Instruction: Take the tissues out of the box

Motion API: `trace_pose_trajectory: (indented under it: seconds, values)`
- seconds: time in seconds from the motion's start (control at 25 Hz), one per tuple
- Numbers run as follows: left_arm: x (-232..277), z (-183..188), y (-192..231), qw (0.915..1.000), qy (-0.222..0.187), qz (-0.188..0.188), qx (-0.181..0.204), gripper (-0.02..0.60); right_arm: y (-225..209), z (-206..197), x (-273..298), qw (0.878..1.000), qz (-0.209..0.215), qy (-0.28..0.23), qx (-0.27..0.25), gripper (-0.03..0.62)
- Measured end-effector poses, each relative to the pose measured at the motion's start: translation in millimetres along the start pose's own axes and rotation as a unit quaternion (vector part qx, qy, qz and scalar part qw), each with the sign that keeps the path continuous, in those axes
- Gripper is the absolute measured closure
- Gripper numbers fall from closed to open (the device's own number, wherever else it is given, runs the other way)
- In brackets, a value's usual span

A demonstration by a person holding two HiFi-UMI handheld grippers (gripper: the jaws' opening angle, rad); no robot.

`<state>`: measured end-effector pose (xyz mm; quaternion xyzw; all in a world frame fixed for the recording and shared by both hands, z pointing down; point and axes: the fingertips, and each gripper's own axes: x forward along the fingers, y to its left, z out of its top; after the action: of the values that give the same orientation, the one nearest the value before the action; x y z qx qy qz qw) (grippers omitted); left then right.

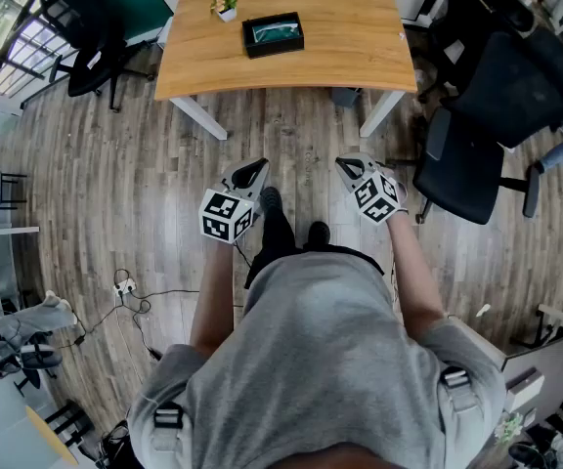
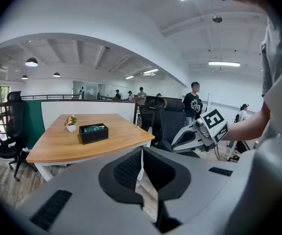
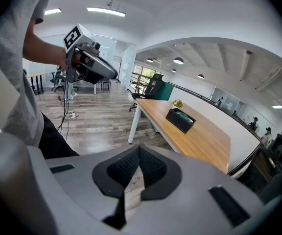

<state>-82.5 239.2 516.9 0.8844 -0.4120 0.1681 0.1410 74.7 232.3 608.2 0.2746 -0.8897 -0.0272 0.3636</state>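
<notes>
Two claws are hanging in front of the person, well short of the bench (image 1: 340, 27). The left claw (image 1: 258, 167) and the right claw (image 1: 345, 167) are each pinched together with nothing between the jaws. A wide strip of bare wood floor (image 1: 301, 130) is lying open between them and the bench's near edge. The box (image 1: 273, 35) is sitting toward the bench's far side, just beside a small plant (image 1: 225, 6), with bare top all round it. Something teal, probably the tissues, is showing in its open top. A black chair (image 1: 477, 135) is crowding the bench's right corner, near the right claw. Another chair (image 1: 91, 37) is standing off the left corner. Cables (image 1: 125, 286) are trailing over the floor at the person's left.
</notes>
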Motion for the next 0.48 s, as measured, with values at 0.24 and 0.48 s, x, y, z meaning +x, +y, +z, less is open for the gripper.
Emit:
trace_pose_trajectory:
  seconds: [0.24,0.48]
  values:
    - [2.2,-0.5,-2.0,0.9998,0.007,-0.005,0.016,0.552,-3.1,2.2,-2.8,1.000,-0.005,-0.004,0.002,0.590]
    - [2.0,0.1,5.9,0.9996,0.011,0.000,0.026,0.552,-5.6,6.6,0.5,1.000,-0.009,-0.004,0.003,0.590]
